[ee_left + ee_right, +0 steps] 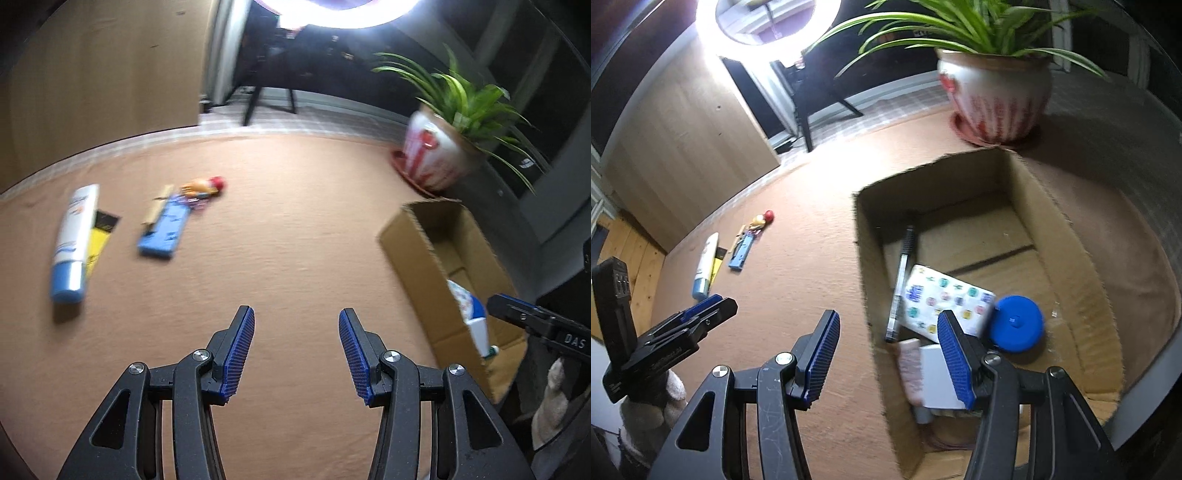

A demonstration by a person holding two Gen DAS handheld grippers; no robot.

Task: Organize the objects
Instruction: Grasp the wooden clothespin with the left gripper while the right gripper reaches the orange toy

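The table (pixel 295 229) has a brown cloth on it. At its right side stands a cardboard box (pixel 871 236), open on top, and behind the box is a plant pot (pixel 997 99). Inside the box lie a patterned pack (pixel 945 299), a blue lid (pixel 1017 323) and a pen (pixel 901 280).

Far on the left of the table, well apart from the box, the things not yet sorted lie: a white tube (pixel 74 240) with a blue cap, on top of a yellow packet (pixel 99 236), then a blue flat case (pixel 164 230) and a small toy (pixel 203 186).

The tube looks light, a little soft and smooth, so I would take it across the middle of its body.

The left gripper (pixel 297 347) is wide apart and empty, low over the cloth. The right gripper (pixel 886 347) is also spread and empty, above the near wall of the box.
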